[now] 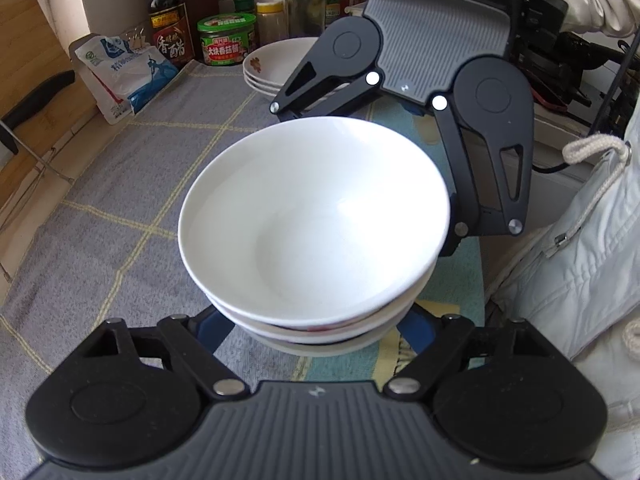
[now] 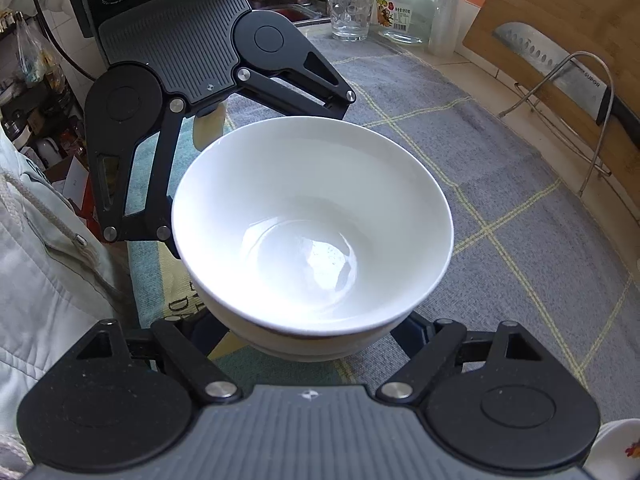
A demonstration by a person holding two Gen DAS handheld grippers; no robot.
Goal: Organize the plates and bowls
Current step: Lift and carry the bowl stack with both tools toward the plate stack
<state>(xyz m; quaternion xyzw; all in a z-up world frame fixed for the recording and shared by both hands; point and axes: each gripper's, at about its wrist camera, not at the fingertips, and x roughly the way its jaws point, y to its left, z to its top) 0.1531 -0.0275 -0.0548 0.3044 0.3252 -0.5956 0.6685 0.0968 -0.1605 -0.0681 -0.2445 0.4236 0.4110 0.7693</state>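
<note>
A stack of white bowls [image 1: 316,216], with a red mark on a lower one, fills the middle of both views [image 2: 312,216]. My left gripper [image 1: 316,338] faces it from the near side. Its blue fingers [image 1: 212,330] press on the base of the stack from both sides. My right gripper [image 2: 308,340] comes from the opposite side, and its blue fingers [image 2: 406,330] hug the lower bowl. Its black linkage [image 1: 492,152] shows behind the stack in the left wrist view. I cannot tell whether the stack rests on the grey checked cloth [image 1: 120,200]. A stack of flowered plates [image 1: 272,64] sits at the back.
Sauce bottles, a green-lidded jar [image 1: 227,40] and a salt bag [image 1: 124,72] line the wall. A cleaver [image 2: 560,72] on a wire rack leans on a cutting board. A glass [image 2: 348,12] and a jar [image 2: 408,8] stand near the sink. A person's pale jacket [image 1: 580,260] borders the counter.
</note>
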